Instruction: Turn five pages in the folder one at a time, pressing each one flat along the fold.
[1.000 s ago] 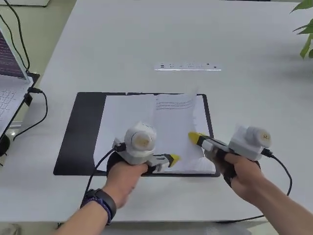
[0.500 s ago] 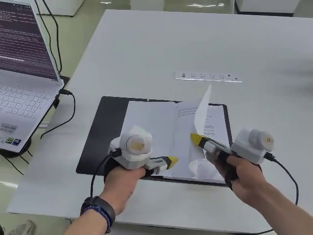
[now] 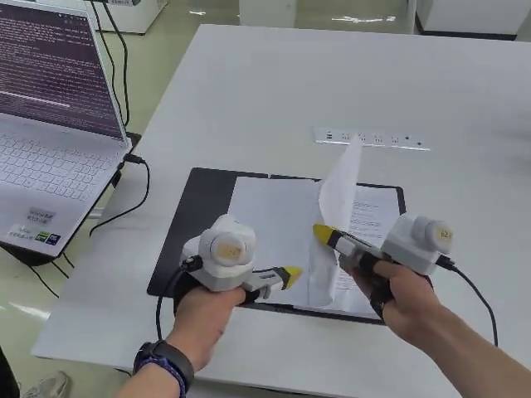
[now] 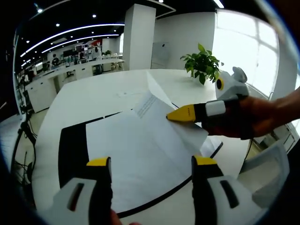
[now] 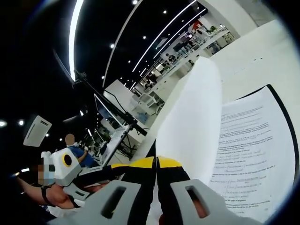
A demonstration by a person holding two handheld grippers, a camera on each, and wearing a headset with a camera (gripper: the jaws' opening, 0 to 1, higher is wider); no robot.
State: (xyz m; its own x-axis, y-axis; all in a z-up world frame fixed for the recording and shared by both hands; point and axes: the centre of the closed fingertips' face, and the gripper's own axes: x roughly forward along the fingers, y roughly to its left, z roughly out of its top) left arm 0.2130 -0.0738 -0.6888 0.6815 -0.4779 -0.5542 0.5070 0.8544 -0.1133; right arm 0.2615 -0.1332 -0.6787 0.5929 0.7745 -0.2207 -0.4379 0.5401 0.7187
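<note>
Yellow-tipped jaws of the right gripper [image 5: 156, 165] are pressed together on the lower edge of a white page [image 5: 190, 108], which hides part of the fold behind it. The left gripper [image 4: 151, 161] hangs over the near edge of the folder [image 3: 197, 217], its jaws far apart with nothing between them, and its body covers a piece of that edge. The black folder lies open on the white table [image 3: 249, 75] before the person, long side running left to right, fold pointing away. The held page stands nearly upright over the fold, free corner pointing up. The print on the right sheet is too small to read. Farther back lies a power strip [image 3: 373, 138], and at far left a laptop [image 3: 50, 124], cut off by the picture edge.
</note>
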